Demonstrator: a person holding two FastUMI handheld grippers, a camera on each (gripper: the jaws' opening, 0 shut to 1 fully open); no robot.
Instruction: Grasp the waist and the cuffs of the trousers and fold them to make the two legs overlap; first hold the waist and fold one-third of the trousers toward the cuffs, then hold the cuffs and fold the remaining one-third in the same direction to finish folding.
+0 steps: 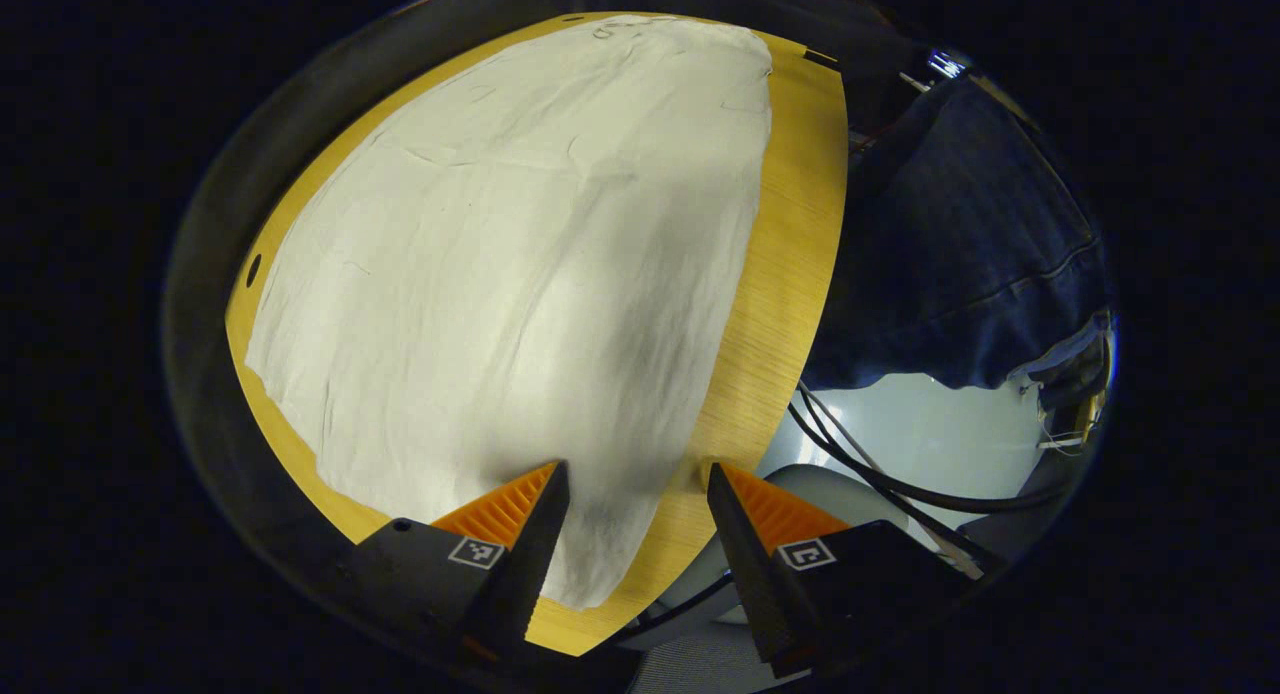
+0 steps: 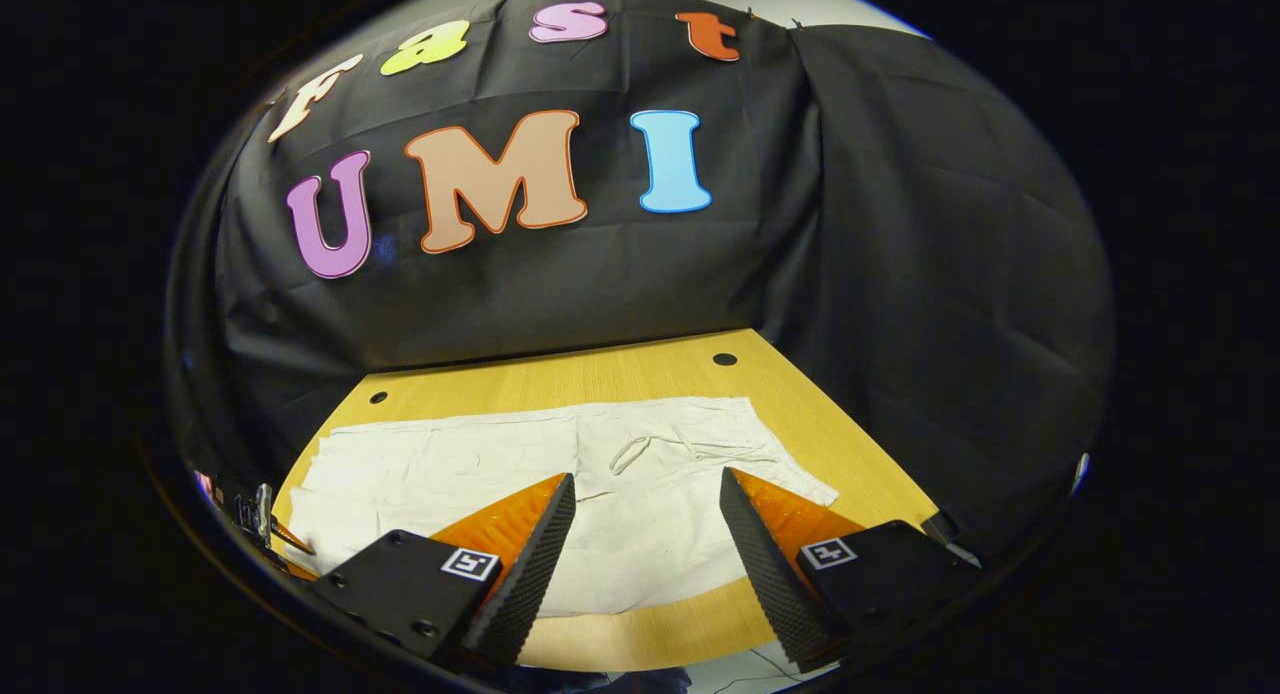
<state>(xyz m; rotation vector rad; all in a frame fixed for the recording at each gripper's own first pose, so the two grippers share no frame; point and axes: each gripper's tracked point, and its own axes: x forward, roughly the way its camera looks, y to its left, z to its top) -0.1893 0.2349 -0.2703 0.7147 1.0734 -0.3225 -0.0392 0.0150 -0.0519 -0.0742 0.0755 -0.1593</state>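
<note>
White trousers (image 1: pixel 510 274) lie spread flat on a wooden table (image 1: pixel 790 274), reaching from the near edge to the far end. My left gripper (image 1: pixel 637 474) hovers open above their near end, nothing between its fingers. In the right gripper view the trousers (image 2: pixel 500 474) lie across the table (image 2: pixel 620 374), with the drawstring (image 2: pixel 640 452) at the waist on the right side. My right gripper (image 2: pixel 646 489) hangs open above the cloth near the table's front edge, apart from it.
A person in dark blue jeans (image 1: pixel 960 244) stands at the table's right side in the left gripper view. Black cables (image 1: pixel 900 479) hang below the table edge over a pale floor. Small holes (image 2: pixel 724 359) mark the tabletop near the black booth wall (image 2: pixel 900 274).
</note>
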